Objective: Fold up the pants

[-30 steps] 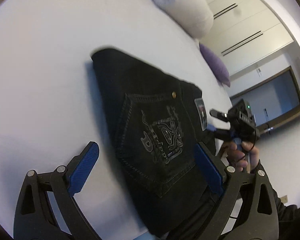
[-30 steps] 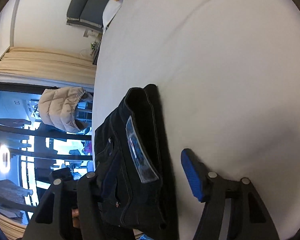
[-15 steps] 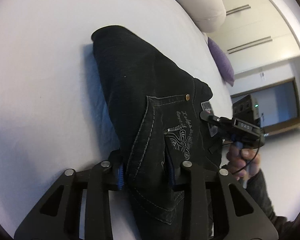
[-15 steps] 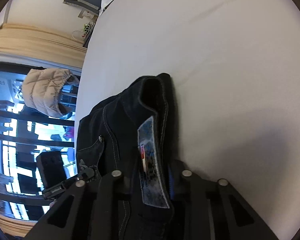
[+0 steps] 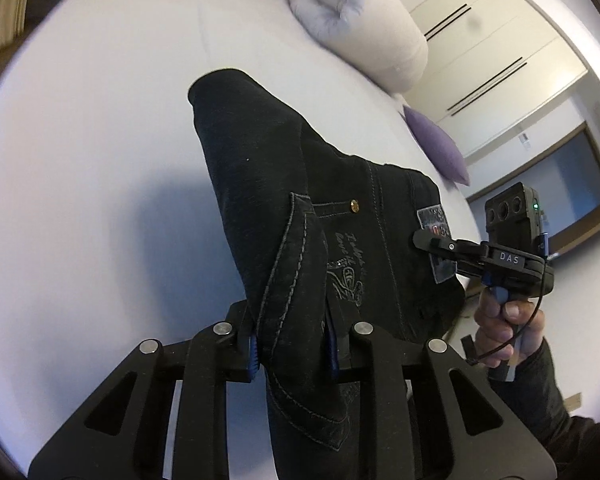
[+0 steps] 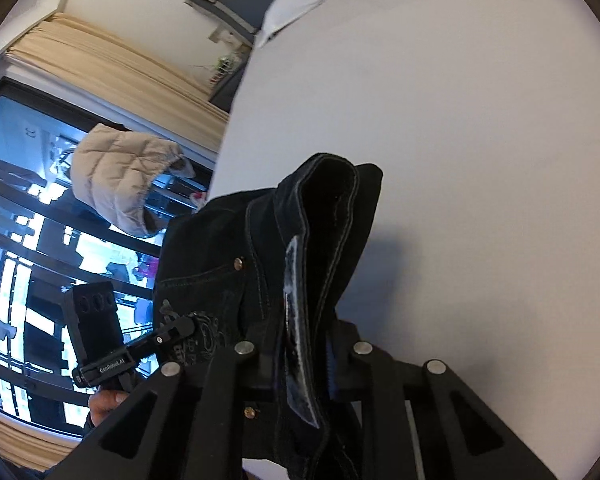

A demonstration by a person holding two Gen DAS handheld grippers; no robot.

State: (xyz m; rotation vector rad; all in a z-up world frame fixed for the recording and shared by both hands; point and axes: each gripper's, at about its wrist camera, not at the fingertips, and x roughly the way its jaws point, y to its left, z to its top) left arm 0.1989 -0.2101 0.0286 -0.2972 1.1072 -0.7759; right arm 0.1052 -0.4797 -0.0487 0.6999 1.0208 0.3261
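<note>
Since a second earlier, both grippers had gone from standing wide over the flat pants to pinching them and raising the near end off the bed. The left gripper (image 5: 292, 344), at the bottom centre of its view, had its jaws closing, with a fold of the black pants (image 5: 300, 216) by the back pocket gripped between the blue pads. The right gripper (image 6: 304, 356), bottom centre of its own view, was likewise closing and clamped on the waistband by the grey label (image 6: 296, 320).

The pants hung from both grips, their far folded end still resting on the white bed (image 5: 80, 160), mid-frame.

The step in hand looked like carrying the waist end over for the last fold. Next, both hands would probably need to travel together and lay the cloth down evenly.

A rolled pale duvet (image 5: 364, 28) and a purple cushion (image 5: 436, 148) lay at the upper right, well apart; nothing blocked the way.
</note>
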